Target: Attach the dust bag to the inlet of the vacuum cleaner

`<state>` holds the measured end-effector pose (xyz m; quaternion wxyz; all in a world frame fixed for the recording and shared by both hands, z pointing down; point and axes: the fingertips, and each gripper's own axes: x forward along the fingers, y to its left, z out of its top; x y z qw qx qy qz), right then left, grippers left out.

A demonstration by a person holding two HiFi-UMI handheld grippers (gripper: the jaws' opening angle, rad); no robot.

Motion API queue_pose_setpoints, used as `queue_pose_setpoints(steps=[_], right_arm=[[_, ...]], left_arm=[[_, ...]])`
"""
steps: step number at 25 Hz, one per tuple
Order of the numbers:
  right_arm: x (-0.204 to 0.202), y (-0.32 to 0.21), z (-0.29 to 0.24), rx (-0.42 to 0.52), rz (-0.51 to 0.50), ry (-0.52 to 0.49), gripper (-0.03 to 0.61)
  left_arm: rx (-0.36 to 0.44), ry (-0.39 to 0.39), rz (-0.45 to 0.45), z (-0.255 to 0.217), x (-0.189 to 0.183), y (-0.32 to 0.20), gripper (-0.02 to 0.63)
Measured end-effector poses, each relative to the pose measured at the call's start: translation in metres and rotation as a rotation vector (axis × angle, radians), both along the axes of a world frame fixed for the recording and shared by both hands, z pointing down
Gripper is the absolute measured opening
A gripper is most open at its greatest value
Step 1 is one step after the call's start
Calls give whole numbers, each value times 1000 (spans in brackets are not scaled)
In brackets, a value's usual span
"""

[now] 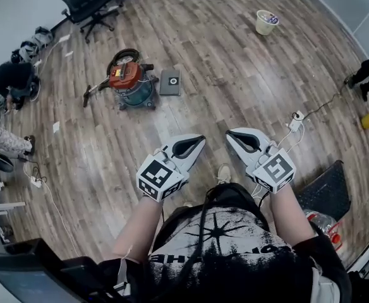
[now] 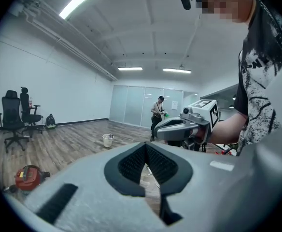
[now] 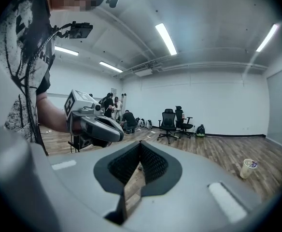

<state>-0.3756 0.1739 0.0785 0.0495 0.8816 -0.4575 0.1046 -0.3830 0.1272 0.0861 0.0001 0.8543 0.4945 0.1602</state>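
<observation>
Red-topped teal-drum vacuum cleaner [image 1: 132,84] stands well off; flat grey square [image 1: 170,81], likely the bag, just beside. Left gripper [image 1: 197,141], right gripper [image 1: 232,135] clenched, empty: close in, open first.

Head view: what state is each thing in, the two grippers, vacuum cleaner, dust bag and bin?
Left gripper: shut, empty.
Right gripper: shut, empty.
Vacuum cleaner: upright on the floor.
Dust bag: flat on the floor beside it, unattached.
Bin: upright.
</observation>
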Motion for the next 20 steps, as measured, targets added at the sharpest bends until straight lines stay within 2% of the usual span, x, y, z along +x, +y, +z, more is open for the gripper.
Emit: queue_pose_setpoints(steps=[7,9,15,20], right_arm=[[75,73,-3,29,-10,34,5],[90,90,-1,8,-10,50,5],[122,120,0,-5,-19,102,5],[140,133,5,21,-5,64,5]], left_arm=[[23,4,-33,2,66,72,3],[30,12,-37,0,82,89,3],[48,35,-50,-2,114,120,3],[55,27,-55,-1,131,130,3]])
